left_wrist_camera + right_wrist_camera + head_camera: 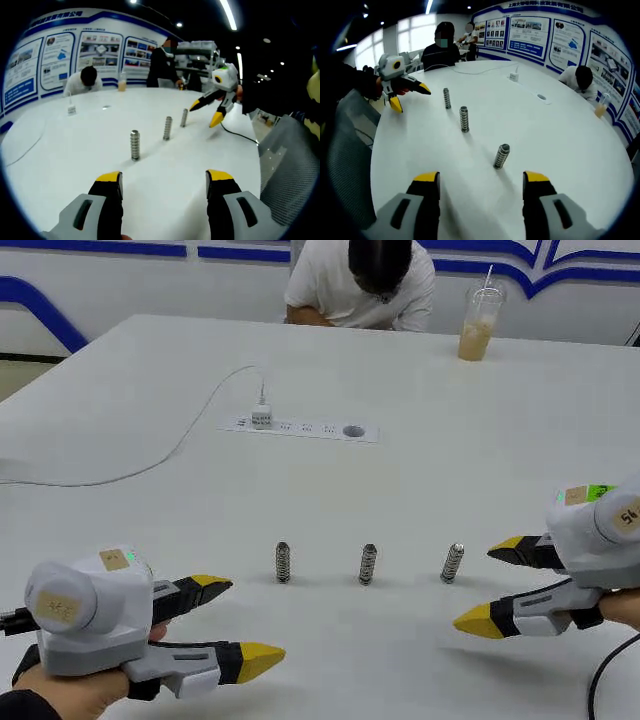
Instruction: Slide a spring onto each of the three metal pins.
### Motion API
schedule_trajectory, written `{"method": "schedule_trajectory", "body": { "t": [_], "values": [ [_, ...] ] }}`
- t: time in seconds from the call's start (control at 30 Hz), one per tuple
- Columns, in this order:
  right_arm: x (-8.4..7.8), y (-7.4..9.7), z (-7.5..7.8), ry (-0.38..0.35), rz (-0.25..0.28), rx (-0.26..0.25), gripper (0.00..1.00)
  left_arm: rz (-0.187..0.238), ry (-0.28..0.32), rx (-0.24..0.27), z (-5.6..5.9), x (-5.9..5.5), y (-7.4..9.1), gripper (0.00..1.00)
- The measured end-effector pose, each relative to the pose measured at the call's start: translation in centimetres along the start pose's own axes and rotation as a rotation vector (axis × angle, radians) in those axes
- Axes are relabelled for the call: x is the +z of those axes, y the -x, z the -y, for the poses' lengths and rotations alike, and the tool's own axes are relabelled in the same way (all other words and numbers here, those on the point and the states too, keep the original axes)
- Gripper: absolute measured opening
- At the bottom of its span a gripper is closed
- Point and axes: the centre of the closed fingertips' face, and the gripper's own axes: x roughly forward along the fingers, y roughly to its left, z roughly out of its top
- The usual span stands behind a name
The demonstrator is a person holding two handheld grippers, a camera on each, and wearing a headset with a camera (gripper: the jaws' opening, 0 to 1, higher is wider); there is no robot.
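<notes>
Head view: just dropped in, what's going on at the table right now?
A person holds the left hand-held gripper and the right hand-held gripper over the white table, both open and holding nothing. Between them three short silver metal pins stand upright in a row: left pin, middle pin, right pin. Each already looks sleeved in a coiled steel spring. Neither gripper touches a pin.

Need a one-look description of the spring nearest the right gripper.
On the white table, in front of the power strip, three springs stand in a row. Yours is the spring at the end beside the right gripper; it leans more than the other two.
</notes>
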Motion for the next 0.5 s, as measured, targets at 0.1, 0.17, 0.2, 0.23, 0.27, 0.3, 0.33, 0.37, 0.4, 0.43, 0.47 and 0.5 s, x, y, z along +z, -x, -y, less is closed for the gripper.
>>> {"method": "schedule_trajectory", "body": {
  "t": [0.1,0.17,0.2,0.23,0.27,0.3,0.33,0.37,0.4,0.43,0.47,0.5],
  "values": [
    [0.1,0.3,-0.3,-0.010,0.027,-0.008,0.69,0.003,0.002,0.003,0.0,0.0,0.2,0.69],
    [0.1,0.5,-0.7,-0.015,0.038,-0.010,0.69,0.006,0.004,0.004,0.0,0.0,0.2,0.69],
    [0.1,0.5,-0.8,-0.015,0.041,-0.012,0.69,0.006,0.004,0.005,0.1,0.0,0.2,0.69],
    [0.0,0.6,-1.0,-0.015,0.045,-0.014,0.69,0.007,0.005,0.005,0.0,0.0,0.2,0.69],
    [0.0,0.7,-1.1,-0.017,0.053,-0.016,0.69,0.008,0.006,0.006,0.1,-0.1,0.2,0.69],
    [0.0,0.7,-1.3,-0.019,0.058,-0.016,0.69,0.009,0.007,0.007,0.1,-0.1,0.3,0.69],
    [0.0,0.8,-1.3,-0.022,0.067,-0.022,0.69,0.010,0.007,0.007,0.1,-0.1,0.3,0.70],
    [-0.1,0.9,-1.4,-0.027,0.074,-0.024,0.69,0.011,0.007,0.008,0.1,-0.1,0.3,0.70],
    [-0.1,1.0,-1.4,-0.033,0.078,-0.026,0.70,0.012,0.008,0.009,0.1,-0.1,0.3,0.70],
    [-0.1,1.0,-1.5,-0.045,0.086,-0.028,0.70,0.013,0.010,0.010,0.1,-0.1,0.3,0.70],
    [-0.2,1.1,-1.5,-0.052,0.091,-0.029,0.70,0.014,0.010,0.010,0.1,-0.1,0.3,0.70],
    [-0.3,1.2,-1.6,-0.057,0.097,-0.031,0.70,0.015,0.012,0.011,0.1,-0.1,0.3,0.70]
  ]
}}
